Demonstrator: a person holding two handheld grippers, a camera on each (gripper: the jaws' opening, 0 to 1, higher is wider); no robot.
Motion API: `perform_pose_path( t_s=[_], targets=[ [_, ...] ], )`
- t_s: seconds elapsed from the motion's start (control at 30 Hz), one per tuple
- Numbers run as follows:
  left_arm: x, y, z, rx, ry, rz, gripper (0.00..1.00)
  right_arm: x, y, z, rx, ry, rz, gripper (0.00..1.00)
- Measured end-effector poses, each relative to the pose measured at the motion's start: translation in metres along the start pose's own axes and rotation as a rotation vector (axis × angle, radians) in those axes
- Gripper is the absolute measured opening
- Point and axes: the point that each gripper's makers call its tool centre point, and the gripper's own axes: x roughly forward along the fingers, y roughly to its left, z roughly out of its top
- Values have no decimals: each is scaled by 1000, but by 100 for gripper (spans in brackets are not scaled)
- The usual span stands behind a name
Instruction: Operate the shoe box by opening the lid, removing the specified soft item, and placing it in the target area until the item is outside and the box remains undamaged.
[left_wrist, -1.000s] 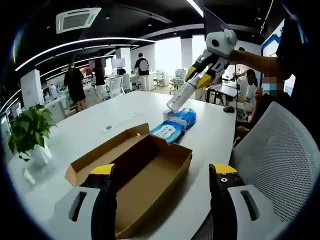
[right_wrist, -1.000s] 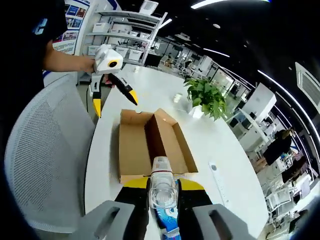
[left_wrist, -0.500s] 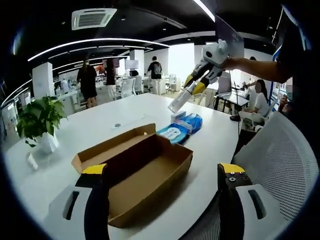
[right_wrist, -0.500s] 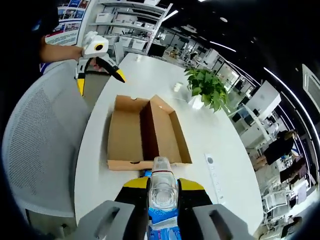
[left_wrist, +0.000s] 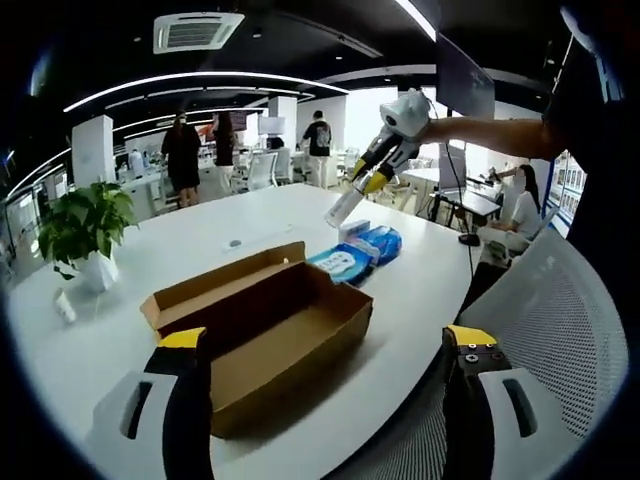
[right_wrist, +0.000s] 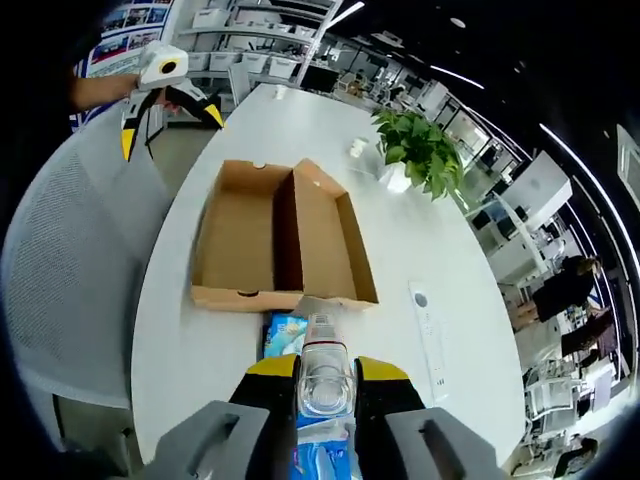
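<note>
Right tongs higher above box

- The bench was big, white and smooth, with a round edge.
- An open brown shoe box sat flat on it, near the edge.
- Blue soft packs lay on the bench just beside one short end of the box.
- A green plant in a white pot stood farther off.
- A long white remote lay flat on the bench, apart from the box.
</note>
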Motion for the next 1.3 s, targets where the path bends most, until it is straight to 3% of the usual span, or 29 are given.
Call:
perform_pose_path(
  t_s=[0.63,1.3],
  targets=[
    [-12,-22,-13,-16,18,14,100,37,-28,-39,-24,108,52,16],
    [-14,-6,-17,-28,-4,106,100,78,-48,-69,-72,219,113,17]
  ],
)
